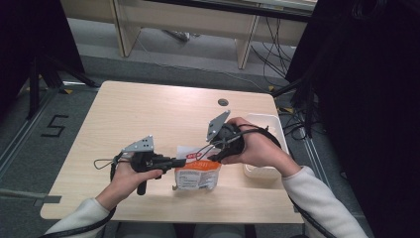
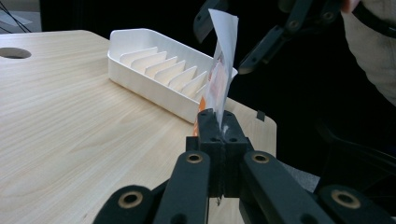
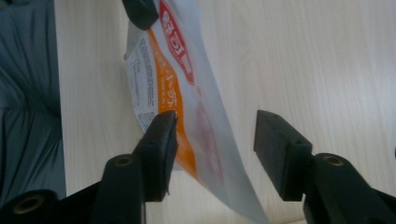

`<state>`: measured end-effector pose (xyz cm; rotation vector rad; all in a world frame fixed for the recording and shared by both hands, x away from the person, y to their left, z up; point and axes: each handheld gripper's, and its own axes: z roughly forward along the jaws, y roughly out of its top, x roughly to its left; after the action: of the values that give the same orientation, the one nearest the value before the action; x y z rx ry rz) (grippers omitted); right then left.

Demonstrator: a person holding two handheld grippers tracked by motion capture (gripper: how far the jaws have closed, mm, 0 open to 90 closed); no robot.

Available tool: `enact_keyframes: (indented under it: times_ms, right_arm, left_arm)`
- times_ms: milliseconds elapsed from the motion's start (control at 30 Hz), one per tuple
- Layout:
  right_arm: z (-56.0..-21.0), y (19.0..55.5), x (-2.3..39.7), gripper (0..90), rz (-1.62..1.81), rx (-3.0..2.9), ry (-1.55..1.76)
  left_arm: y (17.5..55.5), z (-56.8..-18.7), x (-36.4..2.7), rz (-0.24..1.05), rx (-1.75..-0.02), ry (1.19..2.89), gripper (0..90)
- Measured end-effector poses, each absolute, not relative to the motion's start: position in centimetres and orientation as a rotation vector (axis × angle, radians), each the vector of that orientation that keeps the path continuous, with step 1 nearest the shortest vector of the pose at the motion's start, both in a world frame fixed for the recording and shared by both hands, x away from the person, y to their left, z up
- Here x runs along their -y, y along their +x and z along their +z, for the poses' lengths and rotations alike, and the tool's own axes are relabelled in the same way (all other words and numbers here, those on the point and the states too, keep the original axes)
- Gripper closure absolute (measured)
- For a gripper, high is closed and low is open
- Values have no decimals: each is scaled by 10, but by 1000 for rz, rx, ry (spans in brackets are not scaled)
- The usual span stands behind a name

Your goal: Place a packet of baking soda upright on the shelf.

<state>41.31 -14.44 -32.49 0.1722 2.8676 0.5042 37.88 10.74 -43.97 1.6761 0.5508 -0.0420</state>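
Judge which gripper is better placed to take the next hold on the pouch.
Right. The right gripper hangs open with the pouch between its jaws, untouched; the left gripper is already shut on the pouch's edge.

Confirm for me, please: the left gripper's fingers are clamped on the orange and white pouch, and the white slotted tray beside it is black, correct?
Not quite: the slotted tray is white, not black, as the left gripper view shows. The rest holds: the left gripper has its fingers clamped on the orange and white pouch.
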Motion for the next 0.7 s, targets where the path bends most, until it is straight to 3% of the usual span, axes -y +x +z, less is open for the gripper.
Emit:
enact_keyframes:
  times_ms: [233,467,633,700]
  right_arm:
    - [-331,420,125,652,363,-2984,-62]
    - [-338,421,119,884,231,-3013,-105]
    - [-336,425,118,900,215,-3039,-162]
    - [-335,426,116,900,200,-3061,-157]
  left_arm:
    - [377,-439,-106,-43,-558,1677,896]
    - [377,-440,-107,-35,-561,1679,895]
    - [375,-441,-107,-10,-535,1692,887]
    - [374,-443,-107,6,-535,1704,839]
